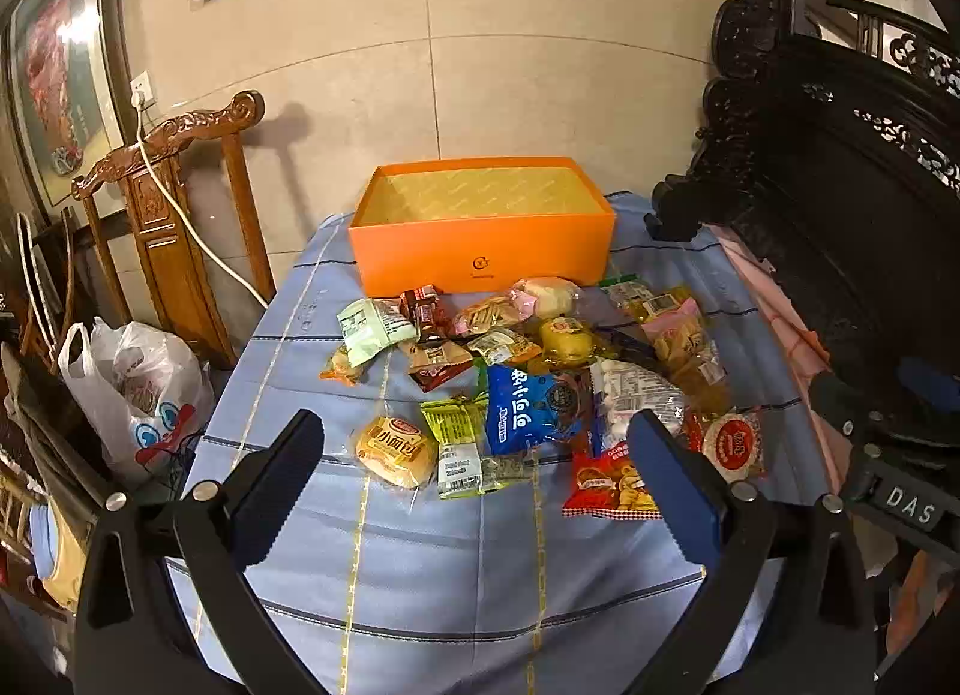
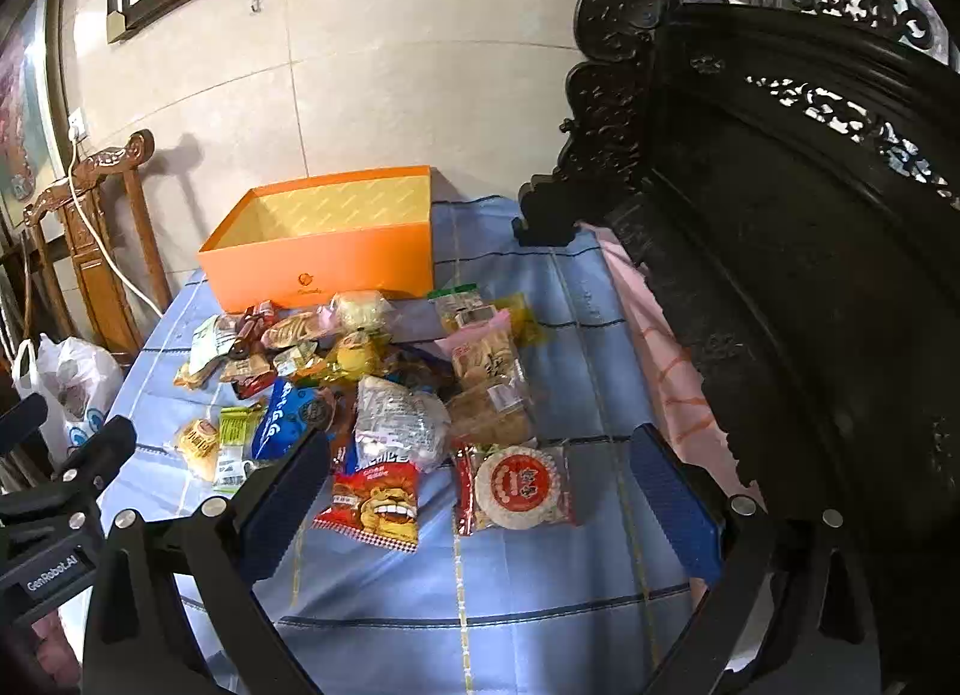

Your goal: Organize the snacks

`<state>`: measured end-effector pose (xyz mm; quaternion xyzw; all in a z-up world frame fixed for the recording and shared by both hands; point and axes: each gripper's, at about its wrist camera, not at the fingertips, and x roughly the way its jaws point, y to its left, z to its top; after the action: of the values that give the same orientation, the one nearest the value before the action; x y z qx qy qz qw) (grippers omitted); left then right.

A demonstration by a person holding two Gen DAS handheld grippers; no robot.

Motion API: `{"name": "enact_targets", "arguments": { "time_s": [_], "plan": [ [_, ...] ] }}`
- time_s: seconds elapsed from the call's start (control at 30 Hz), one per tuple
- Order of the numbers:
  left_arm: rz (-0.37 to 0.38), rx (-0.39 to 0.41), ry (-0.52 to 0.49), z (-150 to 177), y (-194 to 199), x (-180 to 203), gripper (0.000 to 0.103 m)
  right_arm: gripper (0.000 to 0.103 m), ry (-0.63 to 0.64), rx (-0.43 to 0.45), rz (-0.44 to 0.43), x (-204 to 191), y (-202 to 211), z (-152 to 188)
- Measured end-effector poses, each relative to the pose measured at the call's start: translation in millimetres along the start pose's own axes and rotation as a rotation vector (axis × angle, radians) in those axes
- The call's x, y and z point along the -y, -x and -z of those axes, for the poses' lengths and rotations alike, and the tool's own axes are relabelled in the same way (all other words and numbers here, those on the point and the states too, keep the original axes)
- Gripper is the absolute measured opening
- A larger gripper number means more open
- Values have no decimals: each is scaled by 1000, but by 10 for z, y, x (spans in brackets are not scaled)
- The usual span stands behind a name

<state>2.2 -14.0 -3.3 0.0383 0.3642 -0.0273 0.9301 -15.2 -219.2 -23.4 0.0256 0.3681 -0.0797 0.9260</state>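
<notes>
Snacks (image 1: 528, 389) in crinkly bright wrappers heaped before empty orange box (image 1: 483, 251), both hand-held grippers (image 1: 480, 491) (image 2: 480, 491) agape.

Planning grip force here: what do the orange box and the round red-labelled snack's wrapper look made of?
The orange box looks like matte paperboard: flat crisp walls, no glare, patterned paper lining. The round snack's wrapper looks like thin clear plastic film: glossy, crinkled, cake visible through it.
</notes>
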Motion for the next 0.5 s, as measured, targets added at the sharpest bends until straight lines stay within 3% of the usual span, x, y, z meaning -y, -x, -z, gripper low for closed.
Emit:
{"name": "enact_targets", "arguments": {
  "time_s": [0.2,0.5],
  "plan": [
    [46,-21,41,-29,-48,-60,99,100,18,-20,2,-38,-49,7],
    [47,-32,70,-14,-113,-116,99,100,20,-24,30,-54,-93,2]
  ]
}}
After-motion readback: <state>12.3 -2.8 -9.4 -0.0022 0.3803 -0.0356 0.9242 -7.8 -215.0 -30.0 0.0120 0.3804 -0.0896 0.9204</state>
